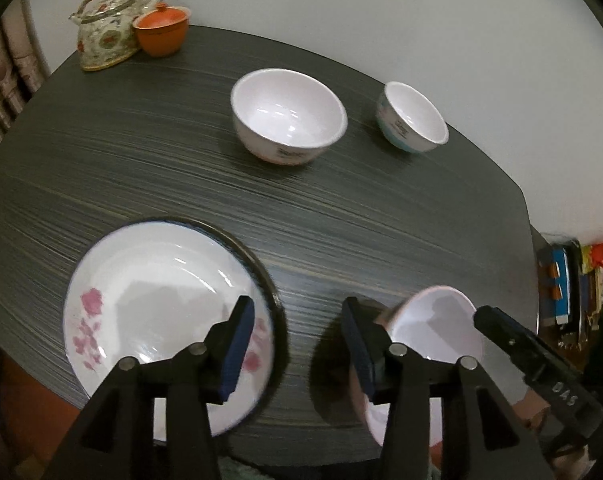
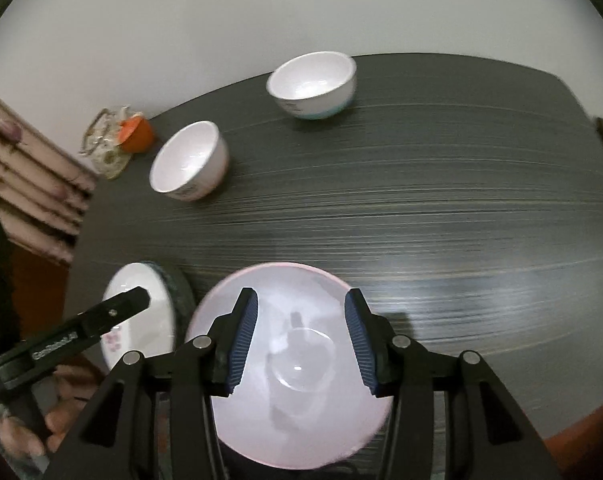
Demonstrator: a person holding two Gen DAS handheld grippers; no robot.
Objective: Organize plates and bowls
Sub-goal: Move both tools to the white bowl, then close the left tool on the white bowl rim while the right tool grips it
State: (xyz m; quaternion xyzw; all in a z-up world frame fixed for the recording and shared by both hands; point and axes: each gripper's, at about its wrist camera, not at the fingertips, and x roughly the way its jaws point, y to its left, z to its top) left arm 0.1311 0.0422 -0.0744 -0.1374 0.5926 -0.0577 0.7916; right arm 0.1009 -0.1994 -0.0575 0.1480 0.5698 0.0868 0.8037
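Both grippers, left gripper (image 1: 297,344) and right gripper (image 2: 301,342), stand half open and hold nothing. The pink bowl (image 2: 297,364), at 6 o'clock on the bench (image 2: 421,200), sits near the edge and may slip off if bumped.

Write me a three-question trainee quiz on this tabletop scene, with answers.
1. What stands right beside the floral teapot? A: an orange lidded cup. B: a green mug. C: a spoon.
2. Fill in: the fingers hanging over the pink bowl belong to the ____ gripper.
3. True or false: the flowered plate lies beside the pink bowl, not inside it.

Key: 1. A. 2. Right; the right gripper is open above the bowl, gripping nothing. 3. True.
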